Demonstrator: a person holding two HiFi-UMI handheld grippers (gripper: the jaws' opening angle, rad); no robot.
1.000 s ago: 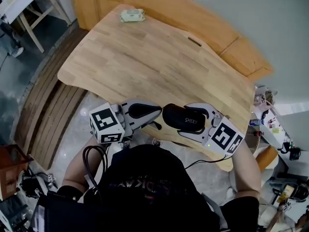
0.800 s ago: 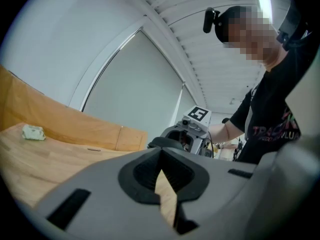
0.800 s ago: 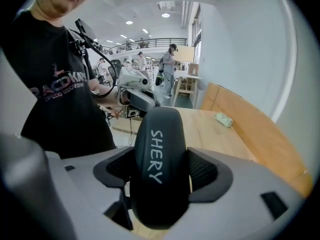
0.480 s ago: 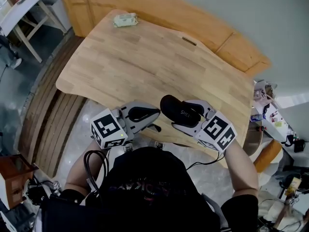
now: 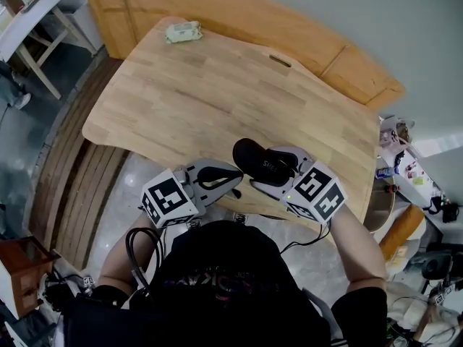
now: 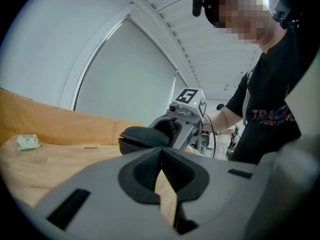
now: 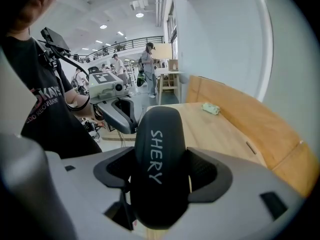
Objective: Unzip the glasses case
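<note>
- The right gripper (image 5: 273, 169) has its fingers closed on the glasses case (image 5: 255, 156), one pad on each long side, with the case filling the gap between them.
- The glasses case is a black, oval hard case with "SHERY" printed in white along its top. It is held in the air over the near edge of the bench (image 5: 217, 92), and its free end points toward the left gripper.
- In the left gripper view, a seam line runs round the side of the case, and the two halves sit together.
- The left gripper (image 5: 236, 179) has its fingers shut tight against each other, and nothing is gripped between them. Only a sliver of the wooden bench top shows through the notch lower down.
- The left fingertips sit just beside the free end of the case. The head view does not settle whether they touch it.
- Both grippers are close together in front of the person's black shirt (image 5: 217, 280), each with its marker cube toward the body.
- A small pale green packet (image 5: 182, 32) lies at the far left corner of the bench, well apart from both grippers.
- A wooden panel (image 5: 239, 16) borders the far side of the bench.
</note>
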